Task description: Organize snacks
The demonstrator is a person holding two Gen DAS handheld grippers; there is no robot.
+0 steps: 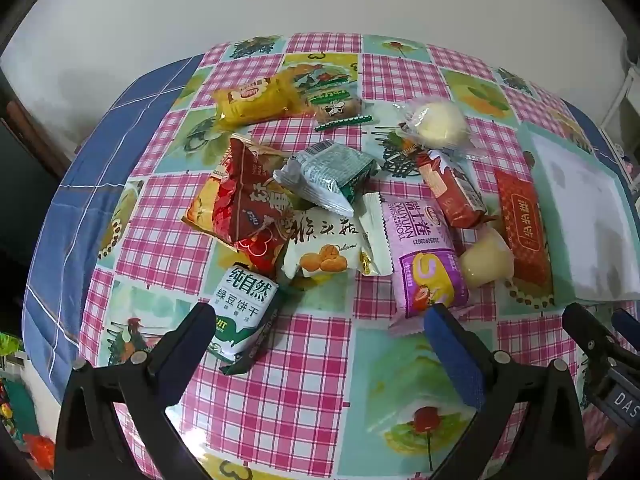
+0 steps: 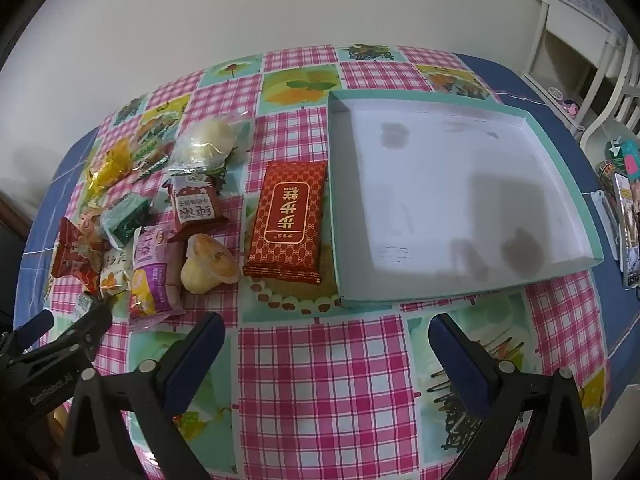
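Note:
A pile of wrapped snacks lies on the checked tablecloth. It includes a purple Swiss roll pack (image 1: 424,256), a white-green biscuit pack (image 1: 244,312), a red chip bag (image 1: 240,204), a jelly cup (image 1: 486,262) and a flat red cake pack (image 1: 522,226), also shown in the right wrist view (image 2: 290,220). An empty teal-rimmed white box (image 2: 452,188) lies right of the pile. My left gripper (image 1: 320,316) is open and empty, just in front of the pile. My right gripper (image 2: 326,328) is open and empty, in front of the box's near left corner.
Yellow (image 1: 252,100) and green (image 1: 332,100) packs and a round bun (image 1: 436,122) lie at the pile's far side. A phone (image 2: 630,224) and small items sit at the table's right edge. White shelving (image 2: 576,52) stands far right. A wall is behind the table.

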